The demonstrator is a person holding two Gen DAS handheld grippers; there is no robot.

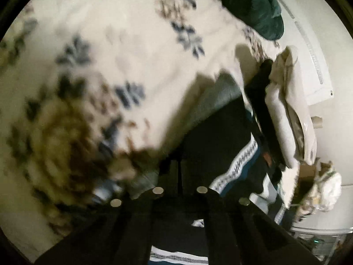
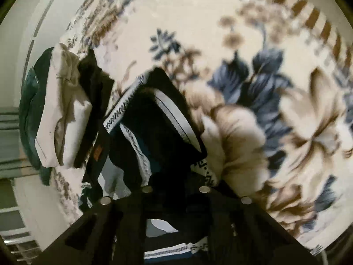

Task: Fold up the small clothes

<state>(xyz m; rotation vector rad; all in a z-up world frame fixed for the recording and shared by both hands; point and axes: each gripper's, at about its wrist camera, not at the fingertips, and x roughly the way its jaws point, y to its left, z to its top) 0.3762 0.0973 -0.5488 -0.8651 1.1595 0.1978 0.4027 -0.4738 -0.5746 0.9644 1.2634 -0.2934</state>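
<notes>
Item: dark garment [image 2: 167, 132], black with white zigzag-patterned bands and teal showing beneath, lying bunched on a cream floral blanket [image 2: 275, 121]; in the right wrist view it is running from centre toward 6 o'clock, a flap with a white-edged border folding up toward 12 o'clock. In the left wrist view the same dark garment [image 1: 216, 137] is sitting from centre to 4 o'clock, its patterned band slanting toward 5 o'clock. Right gripper [image 2: 176, 201]: fingers [image 2: 222, 225] lying close together with dark cloth and a patterned band showing between and under them; it is appearing to clasp the garment, though the pinch itself is lost in shadow. Left gripper [image 1: 179, 201]: fingers [image 1: 136, 225] likewise drawn near each other, dark fabric filling the gap and a striped band visible at 6 o'clock; it is seeming to grasp the same cloth. Both views are blurring heavily, and the garment's full outline is being cut off by the fingers. Adjacent: folded cream cloth [image 2: 64, 119] stacking beside a black piece [image 2: 92, 101] and a dark green piece [image 2: 30, 114] at 9 o'clock in the right view; the cream cloth [image 1: 286, 110] is standing at 3 o'clock in the left view, with the green piece [image 1: 249, 2] at 1 o'clock.
</notes>
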